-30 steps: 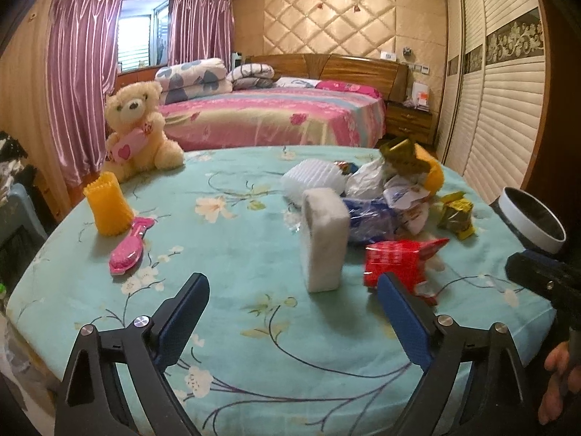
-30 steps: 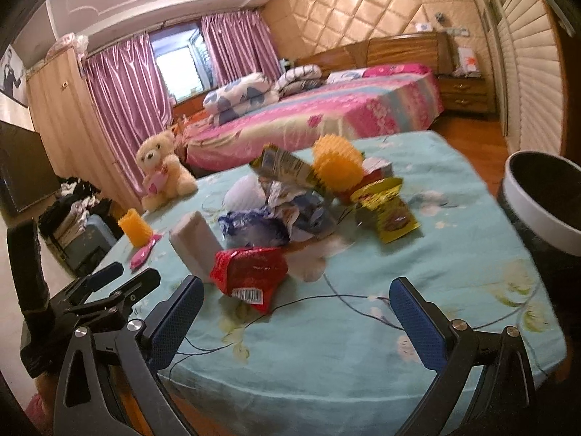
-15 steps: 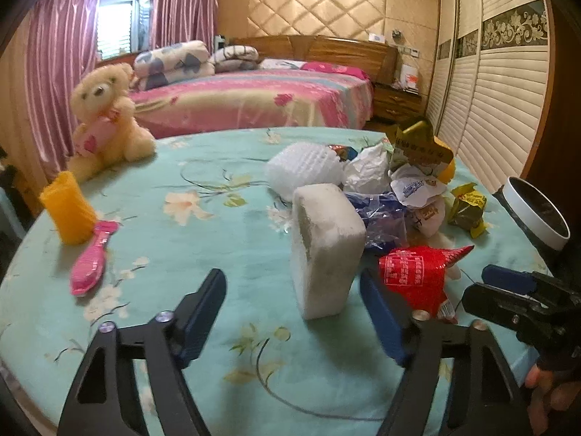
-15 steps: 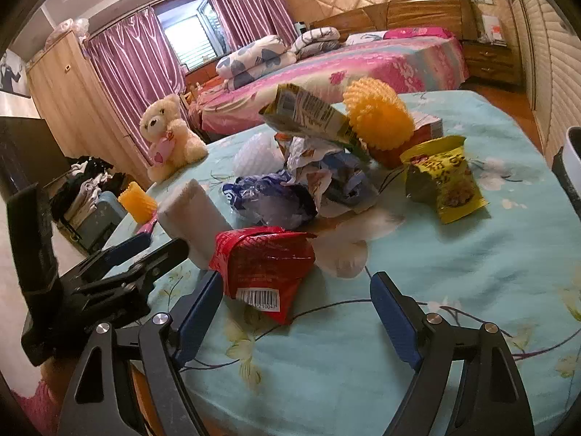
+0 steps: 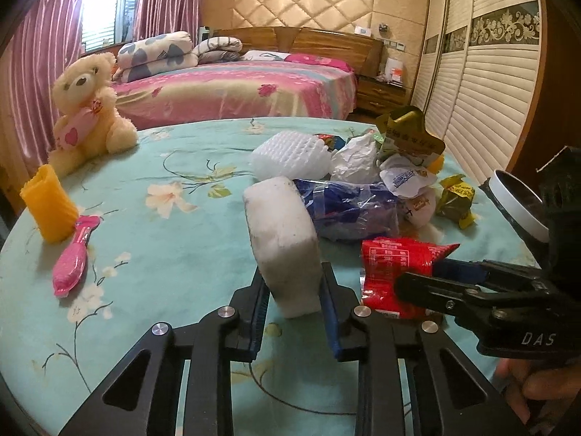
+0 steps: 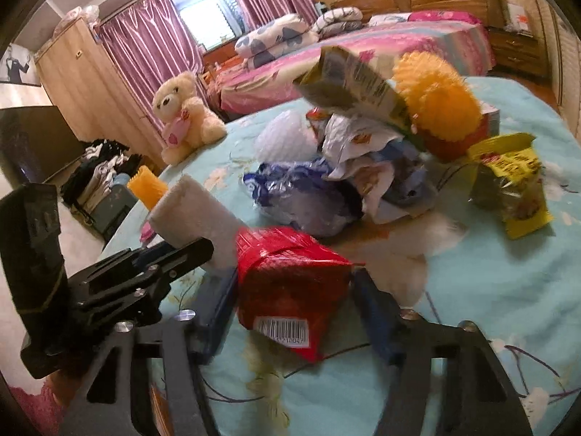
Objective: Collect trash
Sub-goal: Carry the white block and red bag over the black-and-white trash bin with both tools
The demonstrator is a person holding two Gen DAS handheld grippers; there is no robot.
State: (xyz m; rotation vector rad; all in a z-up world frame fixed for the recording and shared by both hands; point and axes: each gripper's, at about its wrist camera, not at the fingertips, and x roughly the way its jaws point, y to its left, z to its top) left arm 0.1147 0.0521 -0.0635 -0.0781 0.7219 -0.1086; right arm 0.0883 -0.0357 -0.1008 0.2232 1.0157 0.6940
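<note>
both grippers have swung in from wide open: left gripper (image 5: 294, 312) closing onto the white foam block (image 5: 281, 239), right gripper (image 6: 294, 312) closing around the red wrapper (image 6: 287, 283), both on the surface (image 5: 163, 254), ready for lifting.

**Readable text: little, mostly blurred**

- "DAS" in white capitals on the black body of the right gripper (image 5: 454, 276), seen from the left wrist camera. Only clear word in either view.
- Red snack wrapper (image 6: 290, 283): white barcode label on its lower edge with a row of digits under the bars; digits too blurred to read reliably.
- White wrapper (image 5: 406, 181) in the pile: blue logo, letters not legible.
- Gold packet (image 5: 410, 138) on top of the pile: a line of printed characters, not legible.
- Yellow packet (image 6: 515, 174): red and black print, unreadable.
</note>
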